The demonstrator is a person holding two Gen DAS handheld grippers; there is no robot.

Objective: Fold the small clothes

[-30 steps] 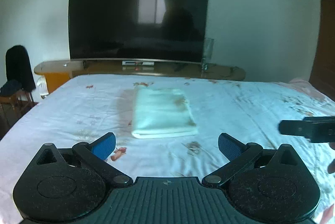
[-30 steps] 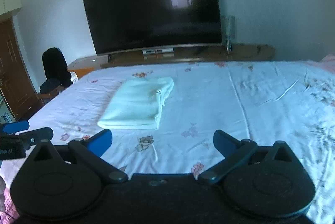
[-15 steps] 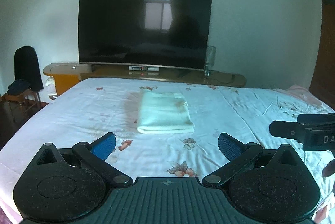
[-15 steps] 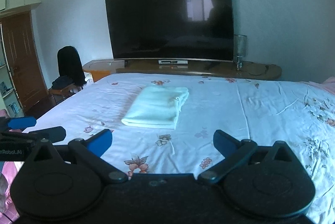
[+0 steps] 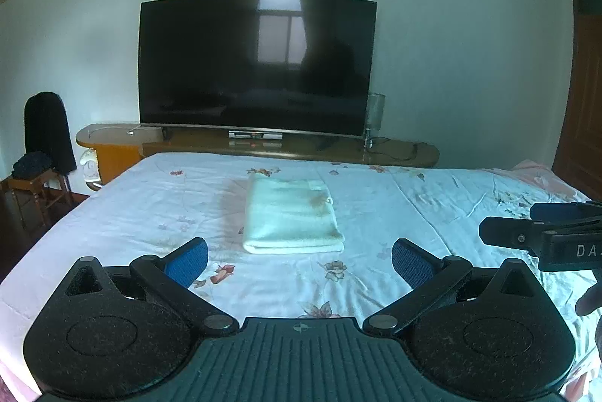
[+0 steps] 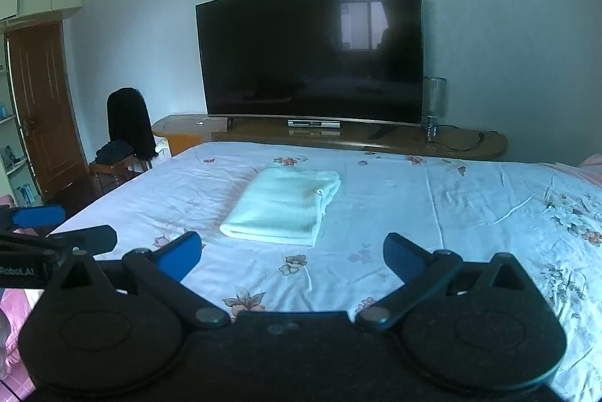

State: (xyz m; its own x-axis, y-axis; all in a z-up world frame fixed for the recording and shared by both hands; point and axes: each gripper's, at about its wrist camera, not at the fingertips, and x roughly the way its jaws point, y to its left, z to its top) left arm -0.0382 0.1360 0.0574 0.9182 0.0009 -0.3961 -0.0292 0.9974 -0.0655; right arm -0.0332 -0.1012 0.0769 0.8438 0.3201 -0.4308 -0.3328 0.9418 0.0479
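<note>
1 pale green cloth [image 5: 291, 214], folded flat, neat rectangle

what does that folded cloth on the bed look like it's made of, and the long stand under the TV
Folded cloth: pale, soft, thick-looking fabric, likely terry or fleece; rounded, plump fold edges suggest it. Stand: looks like glossy varnished wood, brown with reflections on top; could be laminate.

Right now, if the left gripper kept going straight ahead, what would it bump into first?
Probably the folded pale green cloth on the bed; the open left gripper points at it, though depth is unclear.
</note>
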